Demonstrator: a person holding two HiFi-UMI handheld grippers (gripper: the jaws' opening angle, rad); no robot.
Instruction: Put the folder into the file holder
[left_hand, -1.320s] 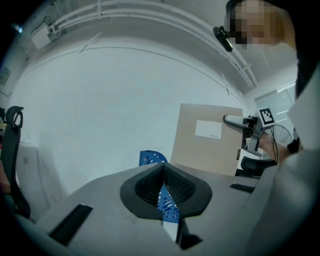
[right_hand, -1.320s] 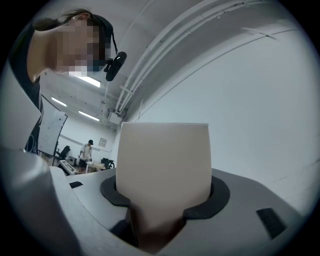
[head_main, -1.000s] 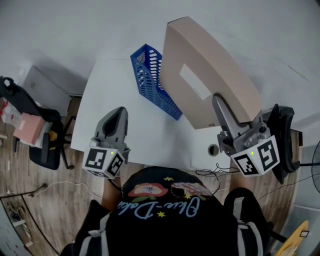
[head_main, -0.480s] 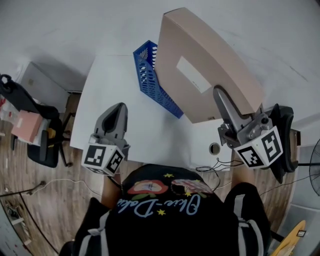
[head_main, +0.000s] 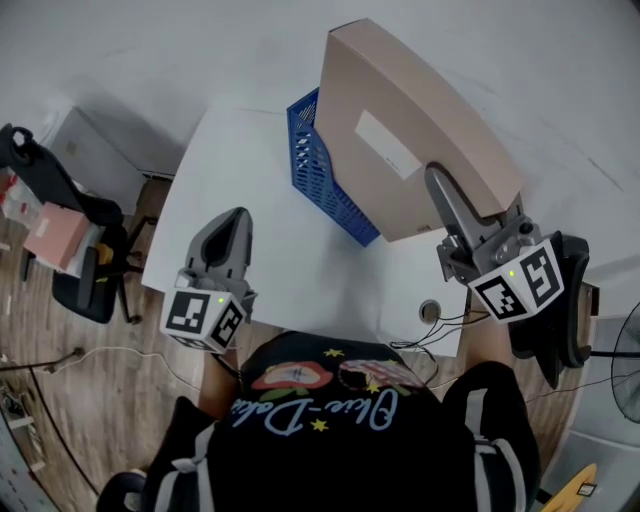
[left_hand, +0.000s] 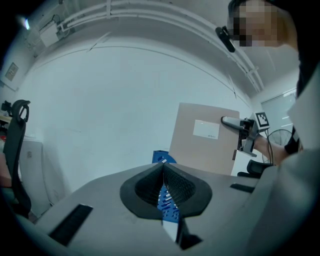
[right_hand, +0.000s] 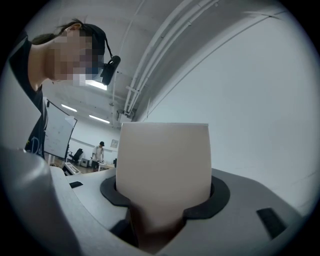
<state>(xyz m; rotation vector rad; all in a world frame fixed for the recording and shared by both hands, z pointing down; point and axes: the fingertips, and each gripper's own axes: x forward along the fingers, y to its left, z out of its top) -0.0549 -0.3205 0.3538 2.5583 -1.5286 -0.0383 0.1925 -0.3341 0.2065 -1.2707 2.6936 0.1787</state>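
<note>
A thick beige folder (head_main: 410, 130) with a white label hangs in the air over the white table (head_main: 250, 200), and my right gripper (head_main: 447, 205) is shut on its lower right corner. In the right gripper view the folder (right_hand: 164, 170) fills the space between the jaws. The blue mesh file holder (head_main: 325, 175) lies on the table, partly hidden behind the folder's left edge. My left gripper (head_main: 228, 240) hovers over the table's near left part, shut and empty. The left gripper view shows the file holder (left_hand: 162, 160) beyond its closed jaws, with the folder (left_hand: 205, 137) to the right.
A black office chair (head_main: 60, 215) and a pink box (head_main: 55, 245) stand on the wooden floor to the left. Another dark chair (head_main: 560, 310) is at the right of the table. A cable hole (head_main: 432, 310) sits near the table's front edge.
The folder and my right gripper have shifted slightly up in view, now overlapping more of the file holder. The left gripper has stayed about where it was.
</note>
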